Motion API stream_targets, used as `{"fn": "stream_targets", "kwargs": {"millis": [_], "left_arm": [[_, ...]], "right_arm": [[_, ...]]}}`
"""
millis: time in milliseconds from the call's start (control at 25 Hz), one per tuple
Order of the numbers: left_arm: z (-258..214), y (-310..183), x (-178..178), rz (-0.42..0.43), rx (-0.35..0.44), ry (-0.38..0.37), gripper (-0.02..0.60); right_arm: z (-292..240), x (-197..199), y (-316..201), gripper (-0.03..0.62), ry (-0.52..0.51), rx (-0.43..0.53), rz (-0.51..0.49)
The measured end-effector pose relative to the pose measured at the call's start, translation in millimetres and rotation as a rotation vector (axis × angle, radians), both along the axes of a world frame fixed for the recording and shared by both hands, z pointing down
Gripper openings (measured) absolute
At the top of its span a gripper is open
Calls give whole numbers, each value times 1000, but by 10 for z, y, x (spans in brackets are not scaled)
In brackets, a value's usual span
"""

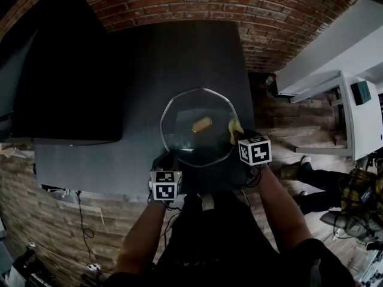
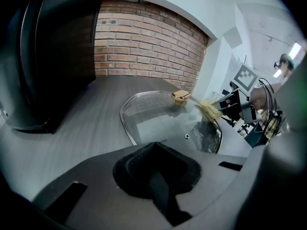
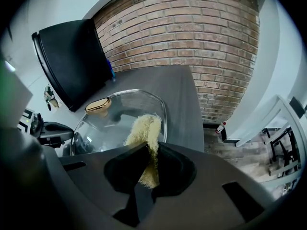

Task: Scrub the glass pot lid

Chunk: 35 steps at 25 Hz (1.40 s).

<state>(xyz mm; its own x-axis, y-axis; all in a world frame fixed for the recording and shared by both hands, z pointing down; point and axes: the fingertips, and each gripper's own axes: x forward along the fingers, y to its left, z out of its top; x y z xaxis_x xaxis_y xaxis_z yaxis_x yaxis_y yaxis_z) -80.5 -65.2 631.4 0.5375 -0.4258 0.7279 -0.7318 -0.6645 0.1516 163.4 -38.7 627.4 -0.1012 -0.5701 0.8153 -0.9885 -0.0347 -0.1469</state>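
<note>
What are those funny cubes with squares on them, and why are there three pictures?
A person holds two pinching tools, called grippers; the cubes are part of them. One picture comes from a camera on the person's head, looking down. The other two come from cameras riding on each gripper. On the grey table is a glass pot lid with a gold knob. The left gripper pinches the lid's near rim. The right gripper holds a yellow scrubber over the lid.

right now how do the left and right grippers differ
The left gripper clamps the near rim of the clear glass pot lid; the right gripper clamps a yellow fibrous scrubber. The left gripper sits nearer the person, the right gripper farther forward. Both are shut.
</note>
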Motion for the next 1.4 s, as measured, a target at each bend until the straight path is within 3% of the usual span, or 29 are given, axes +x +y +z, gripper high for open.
{"fn": "stream_targets", "kwargs": {"millis": [520, 720, 920, 1160, 1280, 1400], "left_arm": [[2, -12, -7, -9, -2, -6, 34], [22, 23, 11, -14, -21, -21, 34], [27, 20, 2, -32, -47, -17, 34], [7, 38, 29, -17, -33, -39, 34], [17, 52, 32, -26, -45, -40, 34], [32, 57, 49, -36, -39, -39, 34]], "right_arm": [[20, 66, -24, 52, 3, 13, 12], [-42, 30, -21, 51, -13, -26, -17], [-353, -13, -356, 49, 3, 64, -74], [-794, -367, -986, 49, -5, 130, -233], [-831, -753, -1228, 49, -18, 100, -379], [-750, -1119, -1404, 49, 32, 53, -556]]}}
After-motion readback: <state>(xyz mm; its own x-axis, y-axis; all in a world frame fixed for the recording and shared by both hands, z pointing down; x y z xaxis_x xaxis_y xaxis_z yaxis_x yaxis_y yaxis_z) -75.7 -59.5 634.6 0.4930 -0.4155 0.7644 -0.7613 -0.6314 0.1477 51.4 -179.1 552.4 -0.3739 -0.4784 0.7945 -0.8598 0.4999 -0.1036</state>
